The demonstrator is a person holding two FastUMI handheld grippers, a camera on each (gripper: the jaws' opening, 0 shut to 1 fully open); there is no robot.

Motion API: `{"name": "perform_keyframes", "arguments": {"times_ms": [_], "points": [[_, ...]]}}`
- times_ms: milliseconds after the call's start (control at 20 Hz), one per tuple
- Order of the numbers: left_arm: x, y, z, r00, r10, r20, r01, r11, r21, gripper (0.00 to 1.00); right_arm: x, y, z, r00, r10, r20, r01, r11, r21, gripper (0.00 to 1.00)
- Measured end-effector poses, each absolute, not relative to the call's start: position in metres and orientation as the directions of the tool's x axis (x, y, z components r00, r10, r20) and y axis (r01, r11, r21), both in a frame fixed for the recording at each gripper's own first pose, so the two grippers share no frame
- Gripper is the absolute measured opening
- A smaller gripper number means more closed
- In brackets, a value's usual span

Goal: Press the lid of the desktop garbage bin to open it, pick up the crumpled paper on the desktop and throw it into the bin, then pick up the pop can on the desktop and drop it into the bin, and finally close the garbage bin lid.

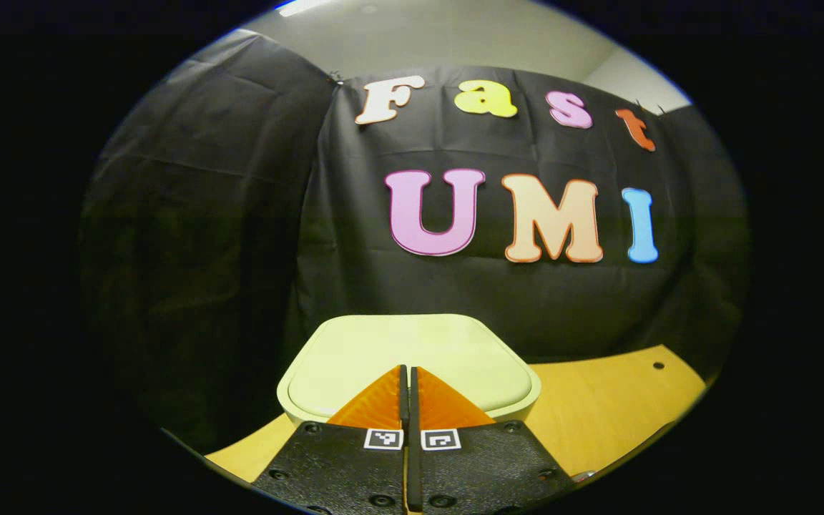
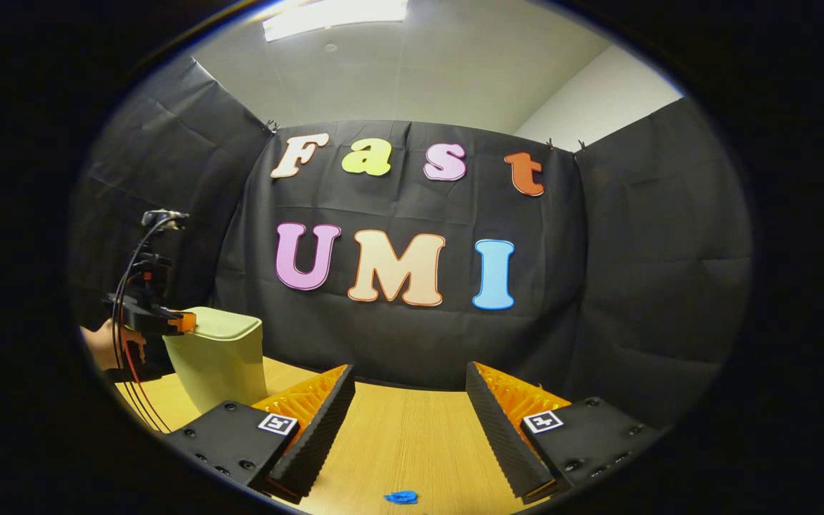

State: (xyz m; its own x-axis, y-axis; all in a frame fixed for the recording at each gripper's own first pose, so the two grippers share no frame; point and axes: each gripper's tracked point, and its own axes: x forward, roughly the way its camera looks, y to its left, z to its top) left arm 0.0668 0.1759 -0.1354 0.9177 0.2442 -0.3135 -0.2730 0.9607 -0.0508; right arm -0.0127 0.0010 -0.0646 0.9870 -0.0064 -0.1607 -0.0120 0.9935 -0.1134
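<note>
I have the left gripper, fingers closed on nothing, over the bin lid just ahead, ready to press down, while the right gripper waits open above the table.

We see a wooden table running across the lower part of the right gripper view. In the left gripper view its bare top lies toward 4 o'clock, with a small dark hole near the far edge. Black cloth walls the booth on three sides, held by small clips at about 11 o'clock. Above it we make out a pale ceiling — a bright light strip at 12 o'clock, a white wall at 1 o'clock.
</note>
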Motion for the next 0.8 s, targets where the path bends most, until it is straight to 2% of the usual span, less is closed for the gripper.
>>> {"name": "perform_keyframes", "arguments": {"times_ms": [200, 500, 550, 600, 700, 800], "points": [[0.066, 0.172, -0.138, 0.924, 0.267, -0.275, -0.261, 0.964, 0.056, 0.00, -0.010, 0.004, -0.066, 0.985, 0.005, -0.171, -0.022, 0.995, -0.094, 0.98], [0.070, 0.164, -0.114, 0.956, 0.210, -0.204, -0.199, 0.977, 0.074, 0.00, -0.003, -0.001, -0.063, 0.988, 0.017, -0.157, -0.029, 0.997, -0.076, 0.98], [0.070, 0.162, -0.104, 0.962, 0.205, -0.179, -0.194, 0.978, 0.076, 0.10, -0.001, -0.002, -0.063, 0.987, 0.022, -0.158, -0.034, 0.997, -0.071, 0.98], [0.070, 0.159, -0.092, 0.970, 0.194, -0.148, -0.184, 0.980, 0.077, 0.14, 0.000, -0.002, -0.065, 0.987, 0.028, -0.161, -0.039, 0.997, -0.068, 0.98], [0.073, 0.149, -0.068, 0.979, 0.185, -0.088, -0.179, 0.981, 0.073, 0.30, 0.004, -0.005, -0.069, 0.985, 0.038, -0.171, -0.050, 0.997, -0.065, 0.98], [0.070, 0.137, -0.055, 0.983, 0.169, -0.064, -0.164, 0.983, 0.088, 0.52, 0.009, -0.005, -0.076, 0.980, 0.056, -0.189, -0.067, 0.996, -0.053, 0.98]]}}
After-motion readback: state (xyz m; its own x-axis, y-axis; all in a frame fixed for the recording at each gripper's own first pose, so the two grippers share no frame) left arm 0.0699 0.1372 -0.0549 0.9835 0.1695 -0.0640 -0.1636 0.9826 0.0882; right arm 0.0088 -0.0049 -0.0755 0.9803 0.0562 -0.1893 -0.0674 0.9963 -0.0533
